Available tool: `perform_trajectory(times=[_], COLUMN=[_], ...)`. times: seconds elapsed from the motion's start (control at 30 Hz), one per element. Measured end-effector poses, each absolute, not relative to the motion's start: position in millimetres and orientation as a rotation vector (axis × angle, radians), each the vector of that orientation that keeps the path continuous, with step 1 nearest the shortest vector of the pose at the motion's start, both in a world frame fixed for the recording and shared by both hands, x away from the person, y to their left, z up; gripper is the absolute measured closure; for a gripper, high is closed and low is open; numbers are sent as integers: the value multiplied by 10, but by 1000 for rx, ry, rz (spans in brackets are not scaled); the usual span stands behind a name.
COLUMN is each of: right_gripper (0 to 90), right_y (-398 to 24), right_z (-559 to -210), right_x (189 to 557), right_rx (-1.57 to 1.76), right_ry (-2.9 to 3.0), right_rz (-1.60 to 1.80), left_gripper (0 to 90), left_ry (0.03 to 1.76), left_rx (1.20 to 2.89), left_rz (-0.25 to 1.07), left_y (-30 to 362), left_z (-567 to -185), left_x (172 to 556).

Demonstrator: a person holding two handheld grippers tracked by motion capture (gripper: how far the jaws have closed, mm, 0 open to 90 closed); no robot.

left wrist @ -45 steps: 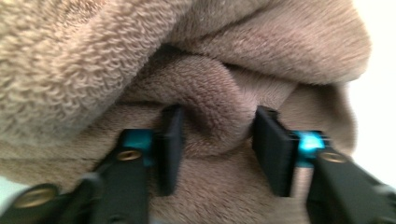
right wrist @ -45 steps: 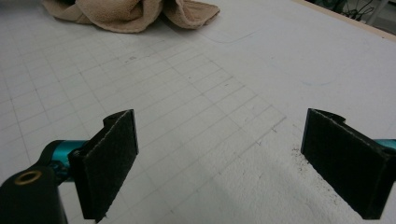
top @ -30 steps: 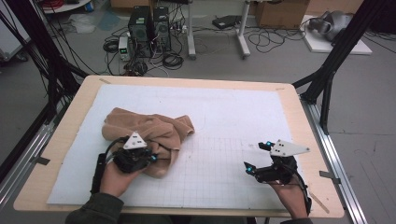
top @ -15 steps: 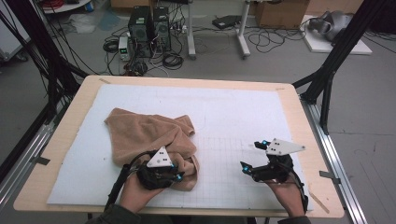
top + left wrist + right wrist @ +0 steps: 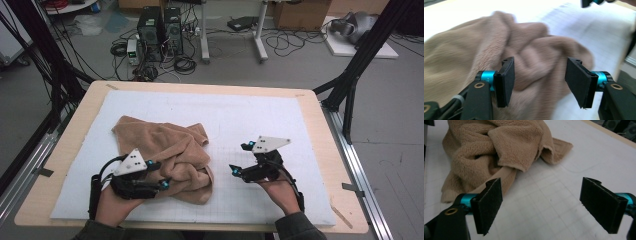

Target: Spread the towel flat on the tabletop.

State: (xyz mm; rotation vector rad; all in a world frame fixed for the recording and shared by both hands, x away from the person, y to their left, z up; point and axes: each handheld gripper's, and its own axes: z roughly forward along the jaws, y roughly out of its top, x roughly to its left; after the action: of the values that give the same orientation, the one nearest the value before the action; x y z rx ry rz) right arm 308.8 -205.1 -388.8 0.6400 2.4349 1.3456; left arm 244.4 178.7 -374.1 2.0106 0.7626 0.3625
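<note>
1. High view: a tan towel (image 5: 167, 155) lies crumpled on the white mat (image 5: 250, 115), left of the frame's centre, with one lobe running down toward the lower middle. The mat covers a wooden table (image 5: 320, 125).
2. High view, lower left: the left gripper (image 5: 159, 175) sits at the towel's lower left edge, tips pointing right at the cloth. Its jaws stand apart, with no cloth seen pinched in them; they have just been opening.
3. High view, lower right of centre: the right gripper (image 5: 240, 159) hangs over bare mat, near the towel's right edge but apart from it, tips pointing left. Its jaws are spread and hold nothing; they have just been closing a little.
4. Left gripper view: the two black pads (image 5: 506, 81) rise from the bottom, spread wide. The towel (image 5: 499, 50), blurred, covers the left and centre of the frame behind them. No cloth is caught by the pads. The mat (image 5: 599, 30) shows at upper right.
5. Right gripper view: the pads (image 5: 487, 203) stand wide apart over gridded mat (image 5: 549, 202), with nothing between them. The towel (image 5: 499, 147) lies bunched in the upper left, a folded corner hanging over its front.
</note>
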Motion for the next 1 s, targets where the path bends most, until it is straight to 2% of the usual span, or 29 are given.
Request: perform_trajectory(times=[0.13, 0.33, 0.47, 0.6, 0.63, 0.67, 0.73, 0.77, 0.83, 0.87, 0.9, 1.0], right_gripper=[207, 211, 246, 312, 359, 359, 501, 573, 735, 735, 800, 822], right_y=[-1788, -1478, -1352, -1164, -1132, -1132, -1064, -1056, -1059, -1059, -1087, -1213], right_z=[-3871, -3919, -3955, -4072, -4101, -4101, -4182, -4199, -4217, -4217, -4197, -4108], right_x=[3221, 3340, 3383, 3468, 3485, 3485, 3537, 3548, 3559, 3559, 3547, 3506], right_rx=[606, 559, 526, 500, 501, 501, 480, 469, 456, 456, 436, 413], right_ry=[2477, 2554, 2587, 2650, 2663, 2663, 2716, 2738, 2752, 2752, 2766, 2760], right_rz=[1391, 1364, 1351, 1292, 1287, 1287, 1272, 1278, 1270, 1270, 1267, 1296], left_gripper=[381, 379, 370, 355, 351, 353, 415, 492, 629, 695, 722, 756], left_ry=[851, 814, 818, 894, 913, 913, 932, 921, 896, 896, 886, 870], left_rx=[1960, 1920, 1921, 1959, 1976, 1976, 2008, 2041, 2094, 2094, 2094, 2088], left_rz=[358, 336, 391, 424, 407, 407, 348, 275, 286, 286, 282, 292], left_y=[2011, 2108, 2183, 2285, 2288, 2288, 2296, 2286, 2228, 2228, 2203, 2145], left_z=[-3813, -3736, -3652, -3777, -3830, -3830, -3958, -4045, -4093, -4093, -4097, -4068], left_x=[2550, 2458, 2456, 2669, 2723, 2723, 2821, 2881, 2906, 2906, 2907, 2887])
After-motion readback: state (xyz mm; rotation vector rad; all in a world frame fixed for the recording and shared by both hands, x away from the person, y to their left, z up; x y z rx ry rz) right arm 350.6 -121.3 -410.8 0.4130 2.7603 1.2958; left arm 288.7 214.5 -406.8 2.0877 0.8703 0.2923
